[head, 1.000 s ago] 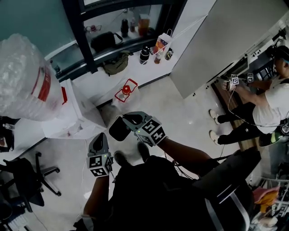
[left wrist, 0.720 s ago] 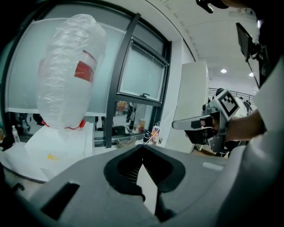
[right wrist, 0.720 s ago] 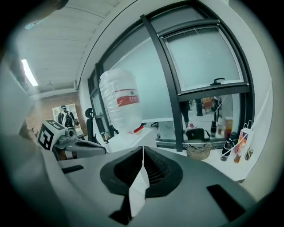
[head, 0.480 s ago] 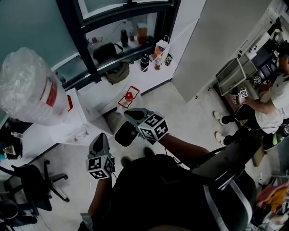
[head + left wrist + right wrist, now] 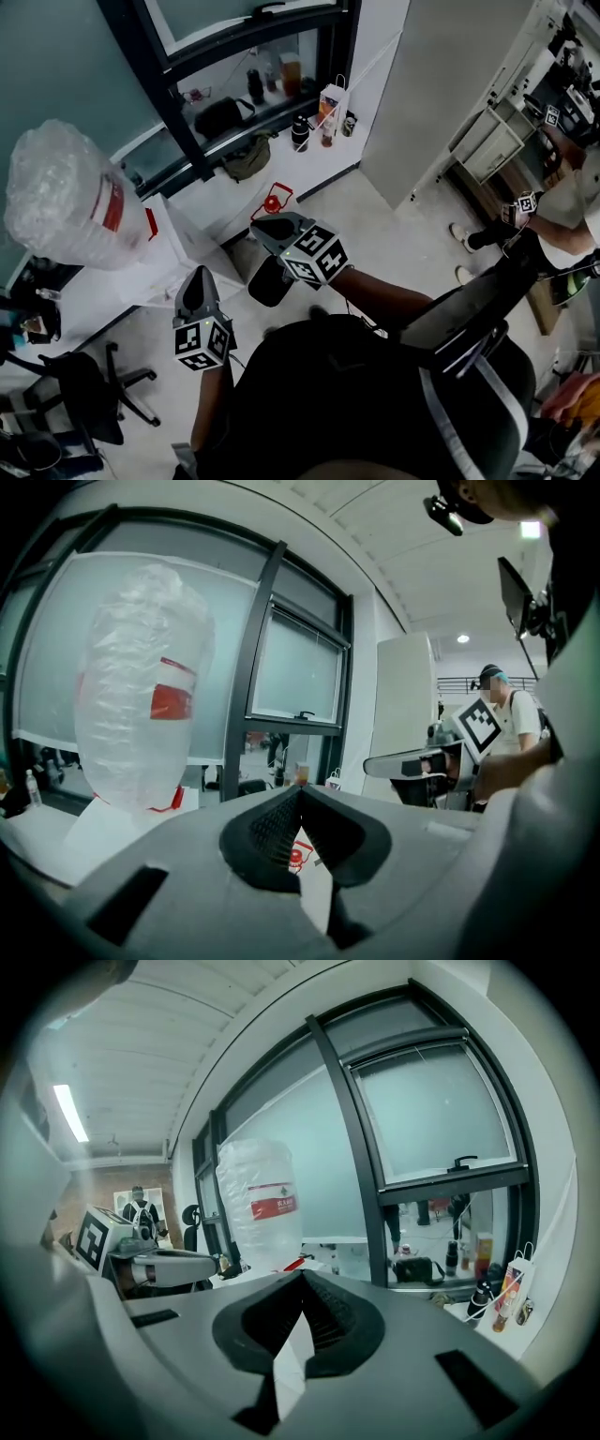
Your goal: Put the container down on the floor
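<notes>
The container is a large clear water jug with a red label. It stands upside down on a white stand at the left, and also shows in the left gripper view and the right gripper view. My left gripper is held in front of my body, right of the stand and apart from the jug; its jaws are shut on nothing. My right gripper is a little farther forward and to the right, also away from the jug, and its jaws are shut and empty.
A small red object lies on the pale floor ahead of the grippers. Bags and bottles line the window ledge behind a dark frame. A black office chair stands at lower left. A white partition and another person are at the right.
The head view has swung, so the jug and stand sit slightly lower and to the right in it. Both grippers stay close together in front of my body. The person at right has shifted.
</notes>
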A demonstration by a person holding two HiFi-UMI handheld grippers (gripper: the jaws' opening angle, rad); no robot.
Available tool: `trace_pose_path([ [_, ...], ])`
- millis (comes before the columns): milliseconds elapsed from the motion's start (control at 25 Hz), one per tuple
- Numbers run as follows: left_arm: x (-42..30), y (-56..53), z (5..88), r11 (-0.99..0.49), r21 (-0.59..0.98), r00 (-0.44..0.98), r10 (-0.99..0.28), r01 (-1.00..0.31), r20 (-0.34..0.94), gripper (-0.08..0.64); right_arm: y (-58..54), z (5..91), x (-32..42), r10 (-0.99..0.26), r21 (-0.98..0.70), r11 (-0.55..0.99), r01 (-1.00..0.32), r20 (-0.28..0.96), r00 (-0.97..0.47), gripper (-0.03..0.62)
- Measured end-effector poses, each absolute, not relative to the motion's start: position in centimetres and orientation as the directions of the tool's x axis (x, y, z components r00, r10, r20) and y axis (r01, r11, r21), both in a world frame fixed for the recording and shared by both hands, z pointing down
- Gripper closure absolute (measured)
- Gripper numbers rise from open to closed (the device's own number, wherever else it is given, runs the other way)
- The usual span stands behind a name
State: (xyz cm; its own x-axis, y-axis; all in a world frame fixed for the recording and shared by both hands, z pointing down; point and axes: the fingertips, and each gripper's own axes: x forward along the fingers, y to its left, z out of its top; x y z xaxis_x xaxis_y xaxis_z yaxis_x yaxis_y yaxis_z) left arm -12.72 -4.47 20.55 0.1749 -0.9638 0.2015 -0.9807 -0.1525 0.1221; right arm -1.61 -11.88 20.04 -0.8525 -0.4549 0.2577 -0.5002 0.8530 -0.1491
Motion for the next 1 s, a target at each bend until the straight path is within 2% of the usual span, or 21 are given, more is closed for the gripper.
trace_pose_path([
  [1000,-14.1,-4.5,19.2,-0.092,0.076,0.103,-0.982,-0.993,0.16,0.549,-12.6,19.9,-2.6,-0.43,-0.159,0.865,-0.476,0.252,-0.867,0.584],
])
